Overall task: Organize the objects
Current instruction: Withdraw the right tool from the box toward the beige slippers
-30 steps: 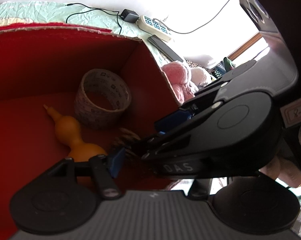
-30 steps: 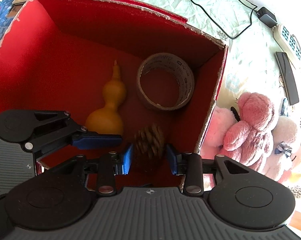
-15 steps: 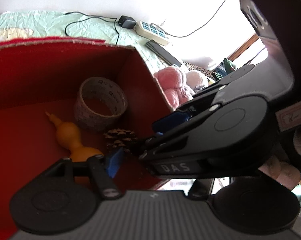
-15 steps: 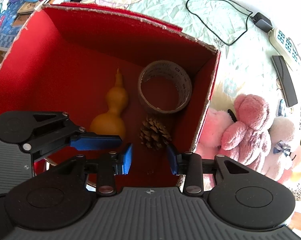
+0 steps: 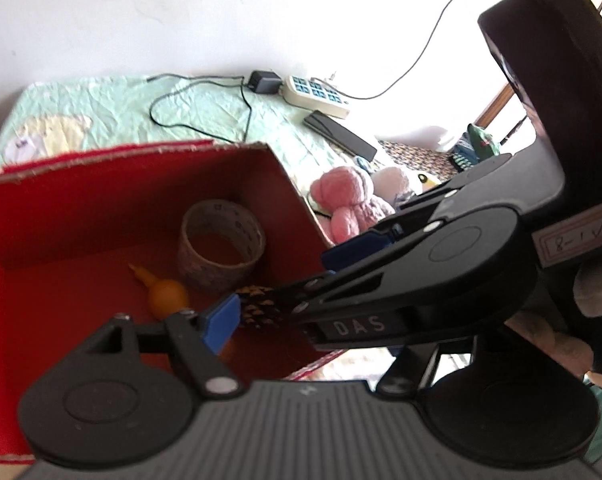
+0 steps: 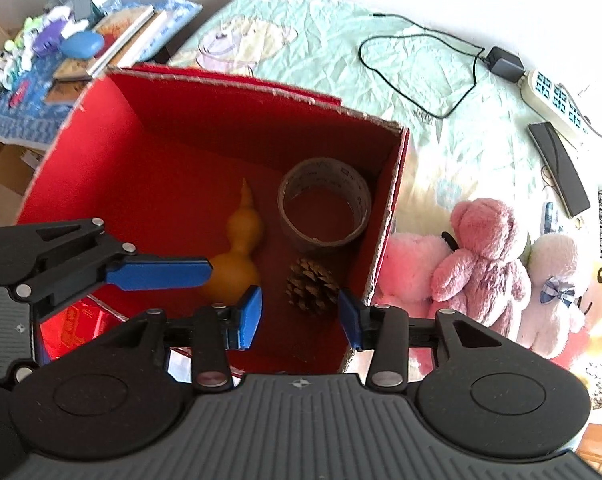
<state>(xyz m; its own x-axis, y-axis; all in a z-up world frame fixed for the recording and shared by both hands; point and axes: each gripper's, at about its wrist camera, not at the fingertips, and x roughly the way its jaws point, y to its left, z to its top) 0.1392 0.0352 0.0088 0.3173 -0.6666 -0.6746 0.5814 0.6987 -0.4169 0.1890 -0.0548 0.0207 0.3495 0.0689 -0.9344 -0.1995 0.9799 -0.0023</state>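
While the right tool [image 6: 299,316] is held above the near edge of the red box [image 6: 113,168], its blue pads are seen spread apart with nothing gripped between them. A pine cone [image 6: 312,285] is seen lying on the box floor in the lower centre of the right wrist view, free of both pads, just below a roll of tape [image 6: 325,211] that lies flat in the box's right corner. A yellow gourd [image 6: 239,252] is laid to the left of the cone, its stem pointing toward the top of the frame. The left tool [image 6: 161,276] is seen entering from the left edge of that view; only one blue pad is shown clearly, so whether it is released or clenched cannot be told. Pink and white plush toys [image 6: 481,256] are noted outside the box at the right, on a pale green bed cover [image 6: 341,40]. A power strip [image 6: 553,100] with a black adapter and a dark remote [image 6: 561,168] are noted at the upper right.
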